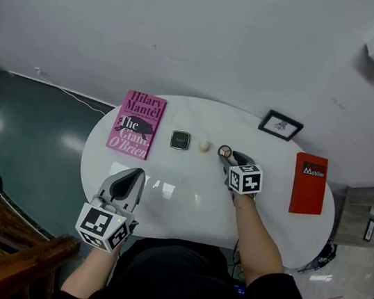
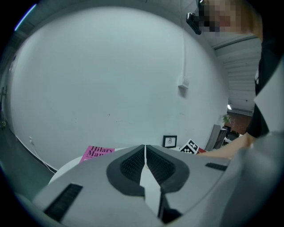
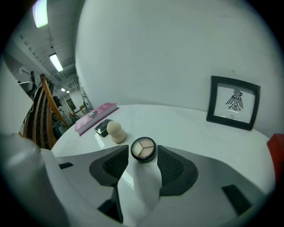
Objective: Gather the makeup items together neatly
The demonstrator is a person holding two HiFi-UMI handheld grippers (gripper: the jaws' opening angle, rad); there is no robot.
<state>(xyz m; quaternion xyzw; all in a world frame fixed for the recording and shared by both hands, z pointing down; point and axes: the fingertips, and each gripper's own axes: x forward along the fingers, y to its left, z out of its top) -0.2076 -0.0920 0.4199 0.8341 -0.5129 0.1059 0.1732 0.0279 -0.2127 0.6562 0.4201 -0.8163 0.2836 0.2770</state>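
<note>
Makeup items (image 1: 204, 146): three, in short row at far side of round white table (image 1: 185, 205). Black compact (image 1: 180, 140) leftmost, beside pink book (image 1: 137, 124); beige sponge (image 3: 115, 131) just beside compact. Eyeshadow pot (image 3: 143, 146) slightly apart from sponge, pinched between right gripper (image 1: 230, 155) jaws. Judged nearly done: pot to be set close, then released. Left gripper (image 2: 145, 153) clamped shut, empty, raised over near edge. Unclear: whether pot rests on tabletop or hangs clear.

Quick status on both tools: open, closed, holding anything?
Left tool: closed, nothing between its jaws.
Right tool: closed on the round eyeshadow compact.
</note>
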